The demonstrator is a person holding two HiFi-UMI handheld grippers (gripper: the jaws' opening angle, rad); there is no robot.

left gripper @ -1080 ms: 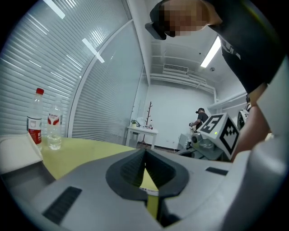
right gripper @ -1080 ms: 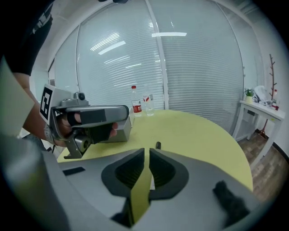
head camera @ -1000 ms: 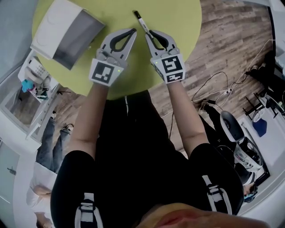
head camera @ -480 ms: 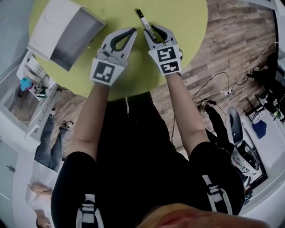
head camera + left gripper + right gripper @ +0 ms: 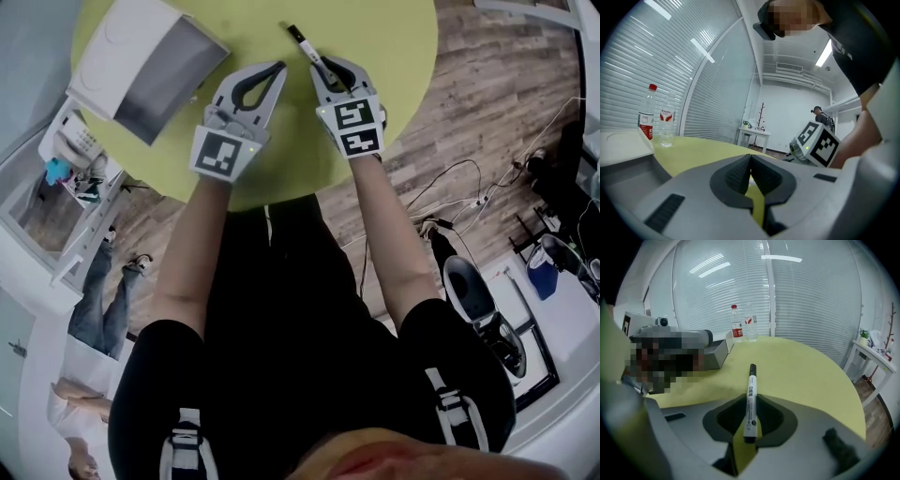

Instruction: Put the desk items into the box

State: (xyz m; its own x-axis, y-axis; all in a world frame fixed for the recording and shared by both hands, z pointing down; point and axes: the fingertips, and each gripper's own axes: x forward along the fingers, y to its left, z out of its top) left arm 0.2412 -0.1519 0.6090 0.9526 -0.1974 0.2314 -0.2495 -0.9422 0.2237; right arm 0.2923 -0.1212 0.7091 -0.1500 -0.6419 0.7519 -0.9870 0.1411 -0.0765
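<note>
box [image 5: 159,75] cropped at top, marker [image 5: 302,39] partly hidden

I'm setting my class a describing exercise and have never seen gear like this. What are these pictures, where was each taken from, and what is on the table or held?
A person holds a two-jaw gripper in each hand; there is no robot. The top-down picture comes from a camera on their head; the other two come from cameras riding on the grippers, looking along the jaws. On the round yellow-green table stand a white box and two bottles. The left gripper is shut and empty. The right gripper's jaws have just been closing and now grip a marker pen on the table.
</note>
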